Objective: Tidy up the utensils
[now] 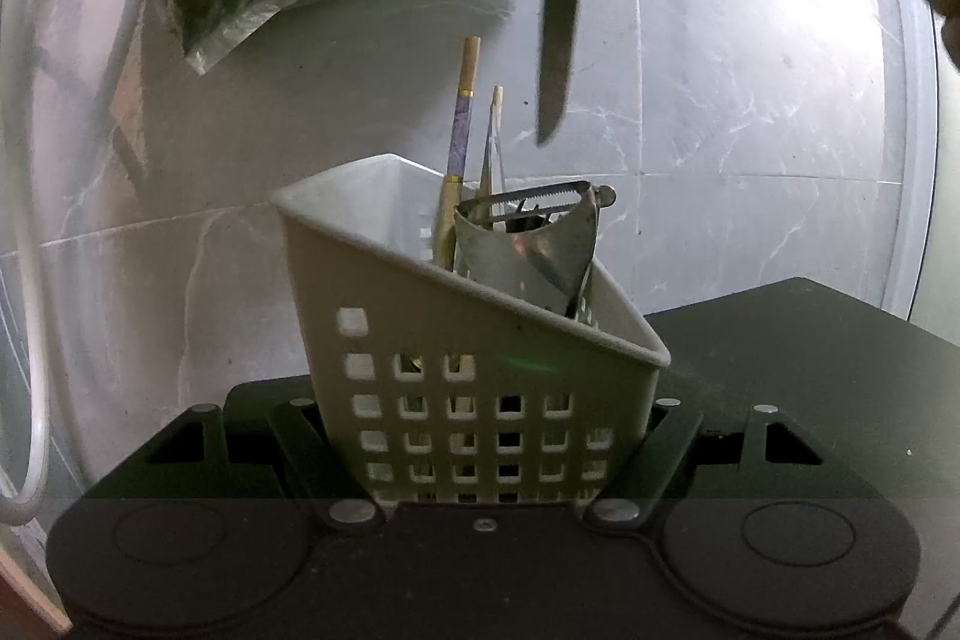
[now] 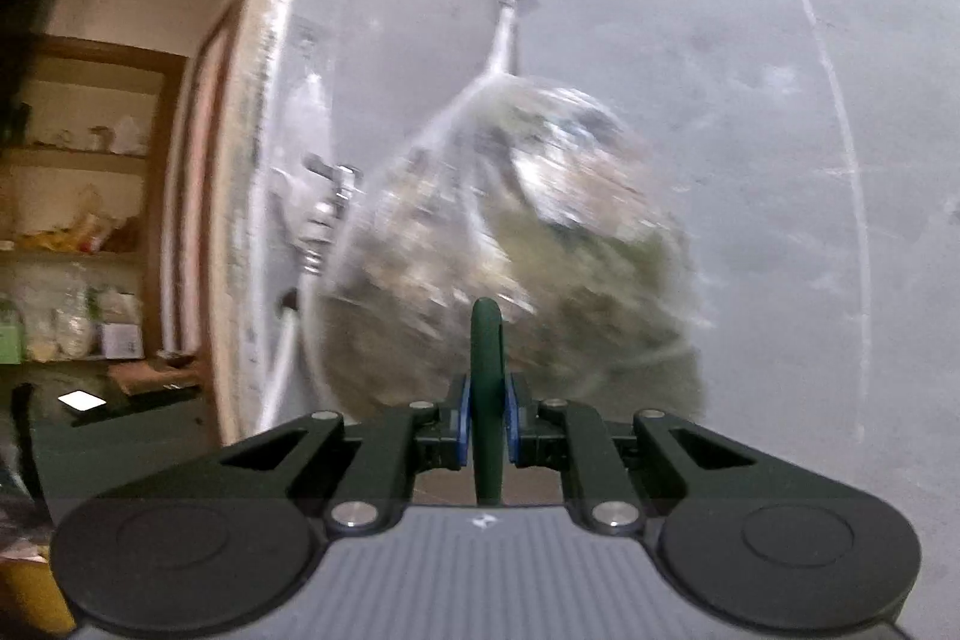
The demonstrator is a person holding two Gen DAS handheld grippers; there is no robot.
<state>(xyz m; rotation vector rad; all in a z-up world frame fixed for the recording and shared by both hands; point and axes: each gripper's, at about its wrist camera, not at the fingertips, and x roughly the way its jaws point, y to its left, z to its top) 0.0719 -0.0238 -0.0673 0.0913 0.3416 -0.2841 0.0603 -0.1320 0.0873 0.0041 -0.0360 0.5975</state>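
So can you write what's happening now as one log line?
left gripper: shut on utensil basket | right gripper: shut on knife handle | knife: blade down above basket

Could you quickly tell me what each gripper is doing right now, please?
Left gripper: closed on the white utensil caddy.
Right gripper: closed on the knife's dark green handle.

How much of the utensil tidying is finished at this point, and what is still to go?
Partly done: the white holder, gripped by the left gripper, already contains chopsticks and a metal peeler. In hand: the right gripper is shut on a dark green handle, and the knife hangs point-down just above the holder. Left: lowering it in. Whether other utensils are waiting cannot be seen.
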